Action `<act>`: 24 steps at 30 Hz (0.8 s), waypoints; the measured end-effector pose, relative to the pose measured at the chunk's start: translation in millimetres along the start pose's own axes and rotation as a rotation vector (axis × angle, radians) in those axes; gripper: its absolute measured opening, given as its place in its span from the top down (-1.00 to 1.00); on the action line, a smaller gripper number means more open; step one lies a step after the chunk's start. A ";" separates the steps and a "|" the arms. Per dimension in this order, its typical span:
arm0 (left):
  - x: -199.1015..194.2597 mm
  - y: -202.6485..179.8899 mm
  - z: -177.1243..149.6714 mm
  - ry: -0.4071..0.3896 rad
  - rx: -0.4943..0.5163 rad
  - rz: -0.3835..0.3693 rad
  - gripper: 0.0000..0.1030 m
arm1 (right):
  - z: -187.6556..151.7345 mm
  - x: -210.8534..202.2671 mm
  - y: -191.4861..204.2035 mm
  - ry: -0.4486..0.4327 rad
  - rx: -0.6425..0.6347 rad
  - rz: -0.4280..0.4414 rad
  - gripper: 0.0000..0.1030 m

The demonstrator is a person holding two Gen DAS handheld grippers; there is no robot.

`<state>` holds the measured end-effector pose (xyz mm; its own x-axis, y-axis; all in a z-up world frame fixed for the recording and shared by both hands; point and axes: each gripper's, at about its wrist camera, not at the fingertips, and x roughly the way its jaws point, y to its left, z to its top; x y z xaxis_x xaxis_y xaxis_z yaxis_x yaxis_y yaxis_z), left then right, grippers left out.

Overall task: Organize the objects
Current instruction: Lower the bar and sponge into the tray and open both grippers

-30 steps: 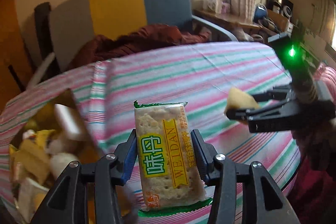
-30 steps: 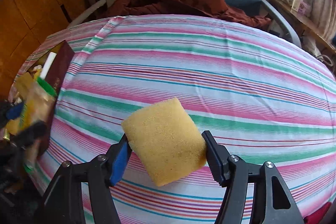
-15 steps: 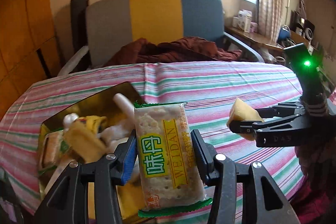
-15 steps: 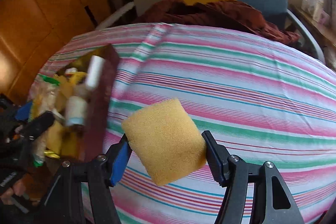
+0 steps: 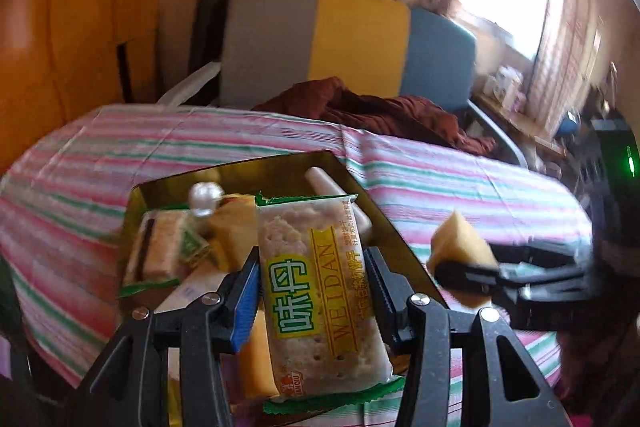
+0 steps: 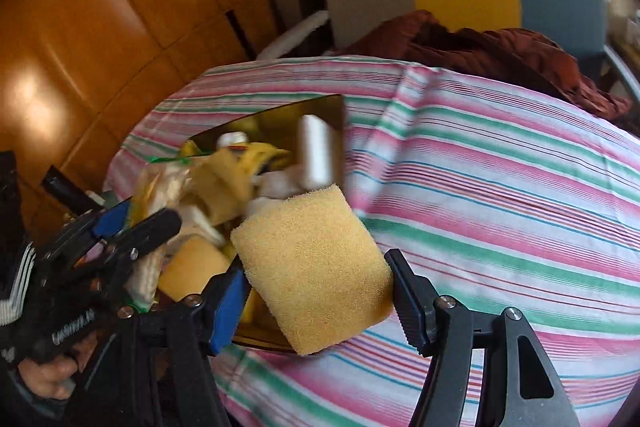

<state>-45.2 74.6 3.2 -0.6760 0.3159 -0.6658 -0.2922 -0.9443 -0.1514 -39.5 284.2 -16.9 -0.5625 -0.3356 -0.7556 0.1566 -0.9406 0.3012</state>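
Observation:
My left gripper (image 5: 314,273) is shut on a cracker packet (image 5: 316,291) with green and yellow print, held upright above the near end of a gold box (image 5: 276,167). My right gripper (image 6: 316,285) is shut on a yellow sponge (image 6: 312,275), which hangs over the box's (image 6: 320,103) near right corner. From the left wrist view the right gripper (image 5: 452,269) with its sponge (image 5: 460,247) sits just right of the box. The left gripper (image 6: 120,227) shows at the left of the right wrist view. The box holds several snack packets, sponges and white pieces.
A round table with a pink, green and white striped cloth (image 6: 500,167) carries the box at its left side. Behind it stands a grey, yellow and blue chair (image 5: 340,43) with a dark red cloth (image 5: 380,107) on its seat. Wooden panelling (image 6: 100,27) lies to the left.
Both grippers have swung left across the table with their loads, from over the striped cloth to over the gold box. Their grips are unchanged.

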 end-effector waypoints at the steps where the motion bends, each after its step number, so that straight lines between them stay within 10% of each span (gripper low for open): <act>1: -1.6 8.9 1.2 -0.003 -0.019 0.007 0.04 | 0.5 2.4 6.1 0.001 -0.006 0.011 -0.29; 10: -3.0 53.2 9.1 -0.003 -0.133 0.015 0.04 | 0.9 31.5 43.2 0.036 -0.056 0.073 -0.36; 24: 58.8 14.1 38.6 0.061 -0.075 -0.024 0.04 | -9.4 38.6 33.9 0.050 -0.043 0.057 -0.72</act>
<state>-115.1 83.5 -9.9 -0.6260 0.3343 -0.7045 -0.2547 -0.9416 -0.2204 -48.2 238.8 -41.3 -0.5105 -0.3896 -0.7665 0.2229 -0.9209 0.3197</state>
